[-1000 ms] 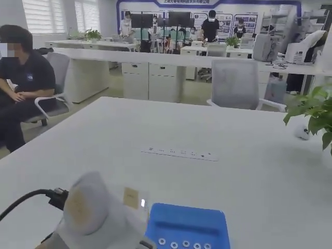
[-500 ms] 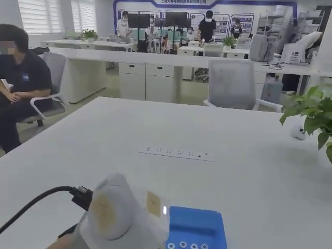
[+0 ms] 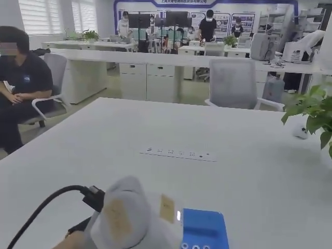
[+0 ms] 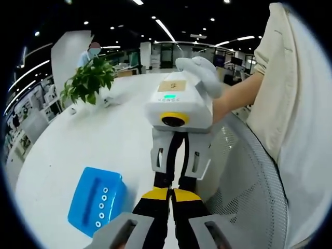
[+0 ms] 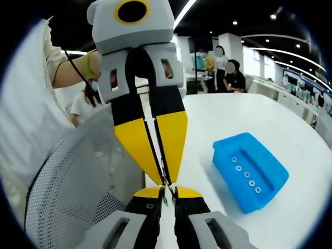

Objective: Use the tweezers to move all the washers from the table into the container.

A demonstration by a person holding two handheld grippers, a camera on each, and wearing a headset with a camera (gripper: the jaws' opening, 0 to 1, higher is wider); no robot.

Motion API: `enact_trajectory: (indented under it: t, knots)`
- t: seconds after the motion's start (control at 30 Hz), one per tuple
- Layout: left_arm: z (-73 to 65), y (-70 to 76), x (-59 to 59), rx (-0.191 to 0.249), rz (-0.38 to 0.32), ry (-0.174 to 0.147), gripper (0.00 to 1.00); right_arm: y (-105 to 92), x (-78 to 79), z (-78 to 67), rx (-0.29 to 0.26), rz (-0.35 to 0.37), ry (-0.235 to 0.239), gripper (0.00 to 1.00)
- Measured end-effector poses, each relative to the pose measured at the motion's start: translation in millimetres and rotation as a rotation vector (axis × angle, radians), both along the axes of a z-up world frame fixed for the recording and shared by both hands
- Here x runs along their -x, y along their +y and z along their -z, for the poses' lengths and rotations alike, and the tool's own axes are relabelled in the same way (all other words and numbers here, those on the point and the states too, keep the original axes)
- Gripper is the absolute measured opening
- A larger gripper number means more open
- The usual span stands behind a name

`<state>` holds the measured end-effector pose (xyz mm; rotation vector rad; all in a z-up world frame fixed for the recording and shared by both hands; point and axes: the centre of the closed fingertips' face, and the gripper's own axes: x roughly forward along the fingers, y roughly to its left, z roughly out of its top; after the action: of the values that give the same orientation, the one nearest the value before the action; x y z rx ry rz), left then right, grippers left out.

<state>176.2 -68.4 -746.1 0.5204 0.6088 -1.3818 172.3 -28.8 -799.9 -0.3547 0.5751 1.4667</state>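
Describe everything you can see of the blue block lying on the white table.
The blue block is bright blue with rounded corners and looks like plastic or foam. It lies flat on the white table. A straight row of five small silver washers rests on its top, beside what looks like a shallow groove. Nothing else touches it.

1. Blue tray point(image 5: 250, 171): plastic, matt, smooth.
2. Washers point(image 5: 247, 175): pale rings, look like metal.
3. Table point(image 3: 218, 129): white, smooth, low sheen.
4. Chair back point(image 5: 78, 176): grey open mesh.
5. Left gripper point(image 5: 165, 181): glossy white plastic shell, matt yellow jaw tips.
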Motion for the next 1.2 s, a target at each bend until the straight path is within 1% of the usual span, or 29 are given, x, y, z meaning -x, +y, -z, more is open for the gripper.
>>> enact_trajectory:
  t: [0.17,0.33,0.37,0.53,0.63,0.87,1.0,1.2]
  knots:
    - [-3.8,3.1,-5.1,0.011,-0.019,-0.005,0.00,-1.6,-5.0,-0.8,-0.019,0.024,0.017,0.06]
    - [-5.2,3.7,-6.1,0.022,-0.030,-0.003,0.00,-3.9,-7.4,1.0,-0.029,0.043,0.033,0.06]
    - [-5.2,3.9,-6.7,0.022,-0.029,-0.007,0.00,-4.8,-8.0,2.2,-0.028,0.049,0.035,0.06]
    - [-4.0,5.0,-7.1,0.029,-0.033,-0.005,0.00,-8.2,-9.6,5.3,-0.017,0.061,0.038,0.07]
    - [-2.5,5.8,-7.3,0.032,-0.037,-0.002,0.00,-11.1,-11.5,6.8,-0.006,0.068,0.027,0.07]
    - [2.9,10.3,-9.2,0.019,-0.038,-0.005,0.00,-16.7,-16.7,10.8,0.009,0.095,0.025,0.08]
    - [5.5,11.6,-10.7,0.028,-0.044,0.002,0.00,-18.1,-17.9,12.0,0.021,0.097,0.018,0.08]
    - [10.7,14.2,-10.5,0.015,-0.038,0.000,0.00,-18.5,-18.0,16.1,0.034,0.097,0.019,0.08]
